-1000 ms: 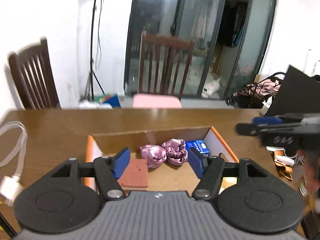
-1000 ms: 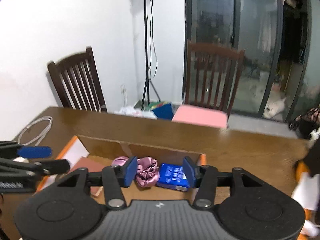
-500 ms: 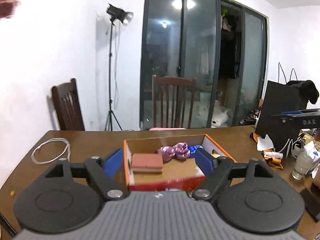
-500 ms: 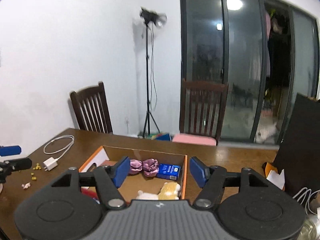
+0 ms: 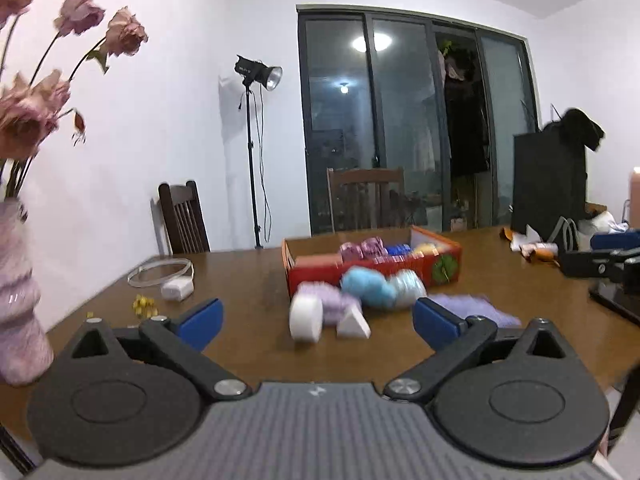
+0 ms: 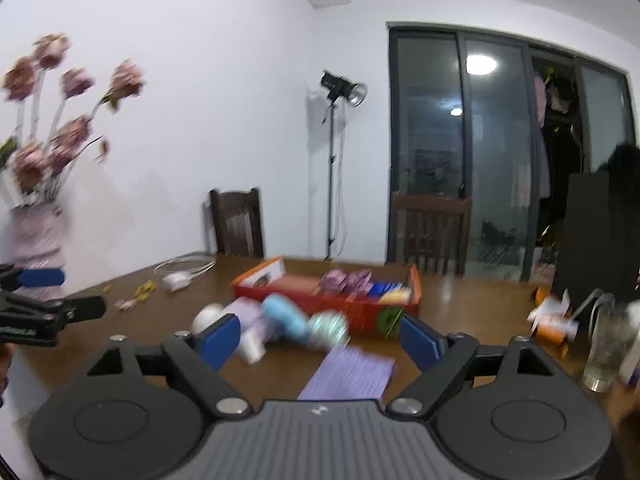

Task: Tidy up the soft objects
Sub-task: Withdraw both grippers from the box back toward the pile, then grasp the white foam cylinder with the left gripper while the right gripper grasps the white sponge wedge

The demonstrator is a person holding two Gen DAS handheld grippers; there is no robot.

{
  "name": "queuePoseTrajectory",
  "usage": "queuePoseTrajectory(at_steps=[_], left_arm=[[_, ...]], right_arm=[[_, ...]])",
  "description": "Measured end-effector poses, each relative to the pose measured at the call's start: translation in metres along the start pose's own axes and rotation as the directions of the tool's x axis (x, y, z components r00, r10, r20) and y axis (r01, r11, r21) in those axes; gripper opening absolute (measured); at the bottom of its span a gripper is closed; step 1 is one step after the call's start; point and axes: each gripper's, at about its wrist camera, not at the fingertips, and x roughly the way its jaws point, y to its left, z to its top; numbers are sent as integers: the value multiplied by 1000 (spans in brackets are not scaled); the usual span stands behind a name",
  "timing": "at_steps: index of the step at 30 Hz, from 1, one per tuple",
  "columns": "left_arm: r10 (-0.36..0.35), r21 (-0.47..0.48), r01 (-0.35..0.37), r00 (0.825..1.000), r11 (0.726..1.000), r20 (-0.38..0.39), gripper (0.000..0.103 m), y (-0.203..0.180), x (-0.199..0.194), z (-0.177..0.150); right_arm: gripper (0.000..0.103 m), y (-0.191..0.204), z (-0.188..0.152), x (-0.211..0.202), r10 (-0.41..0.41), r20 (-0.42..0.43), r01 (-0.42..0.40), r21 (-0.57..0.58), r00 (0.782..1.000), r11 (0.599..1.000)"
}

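Observation:
An orange-red cardboard box (image 5: 320, 272) (image 6: 280, 294) sits mid-table, holding pink satin scrunchies (image 5: 362, 249) (image 6: 346, 280), a brown pad, a blue packet and a yellow plush. In front of it lie a white roll (image 5: 306, 318), a lilac soft piece (image 5: 336, 306), a blue fluffy ball (image 5: 366, 286) (image 6: 286, 318), a pale teal ball (image 5: 408, 286) (image 6: 329, 328), a white wedge (image 5: 352, 324) and a purple cloth (image 5: 476, 308) (image 6: 348, 372). My left gripper (image 5: 316, 320) and right gripper (image 6: 320, 338) hover well short of the pile, jaws opening wide, nothing between them.
A pink vase with dried roses (image 5: 18, 312) (image 6: 38, 236) stands at the left edge. A white cable and charger (image 5: 172, 284) and yellow bits lie on the left. A glass (image 6: 608, 352), a black bag (image 5: 550, 176) and clutter fill the right. Two chairs stand behind the table.
Both grippers pulled back from over the box to the table's near side and opened wider. The pile of loose soft objects in front of the box has come into view.

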Motion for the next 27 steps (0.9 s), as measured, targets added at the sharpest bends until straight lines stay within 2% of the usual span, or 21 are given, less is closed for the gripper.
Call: queuePoseTrajectory(at_steps=[3, 5, 8, 10, 14, 24, 27], left_arm=[[-53, -19, 52, 998, 998, -20, 103, 0, -11, -8], [-72, -22, 72, 997, 997, -22, 103, -1, -8, -8], [-79, -35, 77, 996, 996, -49, 103, -2, 0, -14], [-92, -29, 91, 994, 995, -62, 103, -5, 1, -18], [-93, -49, 90, 993, 995, -69, 103, -4, 7, -19], [-92, -106, 75, 982, 992, -167, 103, 3, 57, -27], [-80, -132, 58, 982, 990, -169, 103, 10, 75, -26]], right_arm=[[87, 11, -24, -18, 24, -38, -22, 60, 999, 998], [87, 18, -31, -21, 38, -60, -35, 43, 997, 998], [87, 24, -37, -19, 14, -66, -13, 3, 998, 1000], [87, 23, -40, -12, -5, -75, 7, 16, 997, 1000], [87, 19, -42, -2, -10, -86, 13, 38, 996, 999], [85, -4, -47, 36, -38, -133, 53, 111, 990, 992], [80, -6, -46, 56, -18, -157, 35, 108, 987, 994]])
